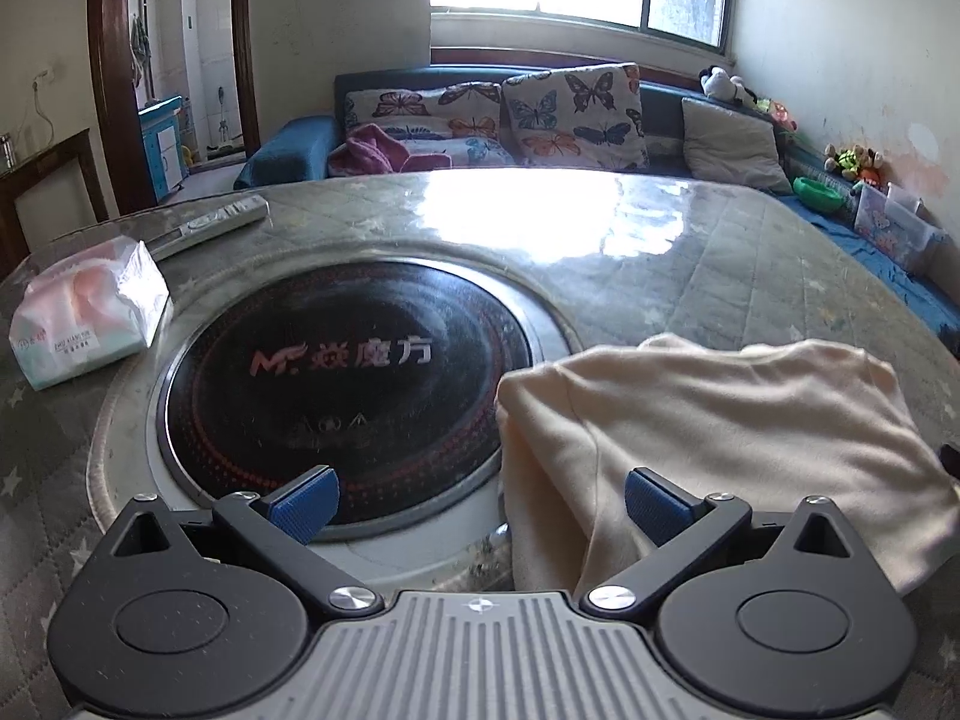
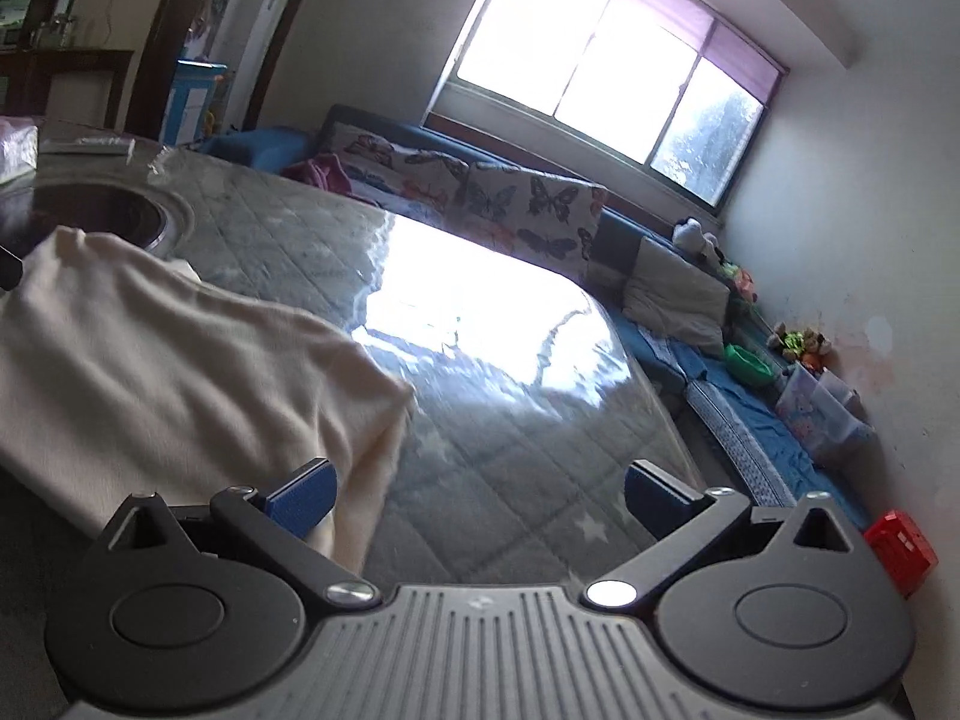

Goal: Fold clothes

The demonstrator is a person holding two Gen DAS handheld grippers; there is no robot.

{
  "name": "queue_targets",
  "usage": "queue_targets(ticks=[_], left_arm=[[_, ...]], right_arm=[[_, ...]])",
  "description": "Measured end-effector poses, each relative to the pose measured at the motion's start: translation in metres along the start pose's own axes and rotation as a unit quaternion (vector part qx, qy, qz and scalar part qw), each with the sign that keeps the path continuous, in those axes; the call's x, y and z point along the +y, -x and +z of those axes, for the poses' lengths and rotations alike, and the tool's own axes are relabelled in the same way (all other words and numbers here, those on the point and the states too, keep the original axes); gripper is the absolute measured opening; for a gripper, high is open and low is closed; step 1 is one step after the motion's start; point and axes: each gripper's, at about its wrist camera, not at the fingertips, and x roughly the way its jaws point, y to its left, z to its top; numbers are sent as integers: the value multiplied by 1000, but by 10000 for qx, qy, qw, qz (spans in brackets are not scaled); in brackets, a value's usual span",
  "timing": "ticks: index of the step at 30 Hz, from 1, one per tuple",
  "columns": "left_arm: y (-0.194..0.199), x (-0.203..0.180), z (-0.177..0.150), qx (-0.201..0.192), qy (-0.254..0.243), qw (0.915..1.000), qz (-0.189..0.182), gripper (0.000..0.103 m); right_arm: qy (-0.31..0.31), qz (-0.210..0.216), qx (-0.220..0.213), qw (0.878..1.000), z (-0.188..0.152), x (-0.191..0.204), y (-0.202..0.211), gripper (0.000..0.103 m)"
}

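Right now a cream garment lies bunched on the quilted table w/ glass top, its left edge draped over the rim of the inset induction cooktop. Fabric looks soft, knit-like, loosely folded w/ rounded creases. Left gripper: jaws spread wide, empty, garment's near edge between them. Right gripper: jaws spread too, empty, at the garment's right corner.

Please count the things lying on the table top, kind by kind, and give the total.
Cream knit garment, folded: 1
White plastic pack of tissues: 1
Long grey remote control: 1
Total: 3
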Motion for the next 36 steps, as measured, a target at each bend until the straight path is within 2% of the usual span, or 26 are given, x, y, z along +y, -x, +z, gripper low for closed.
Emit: queue_targets(ticks=[5, 10, 13, 19, 24, 30, 36], left_arm=[[-8, -1, 5, 27, -52, 9999, 110, 103], [-15, 0, 5, 117, -95, 9998, 151, 103], [-16, 0, 6, 121, -94, 9998, 146, 103], [-19, 0, 9, 140, -60, 9998, 155, 103], [-22, 3, 10, 154, -49, 9996, 233, 103], [-22, 9, 15, 167, 99, 9997, 176, 103], [-29, -4, 27, 40, -129, 9998, 165, 103]], right_arm=[[130, 207, -95, 9997, 11, 11, -18, 103], [-29, 256, 102, 9996, 13, 3, -32, 103], [-120, 258, 43, 9996, 23, -3, -34, 103], [108, 344, -48, 9993, 51, 6, -58, 103], [59, 302, 304, 9991, 54, 6, -83, 103], [-93, 469, 205, 9986, 57, 1, -73, 103], [184, 890, 143, 9958, 70, 23, -76, 103]])
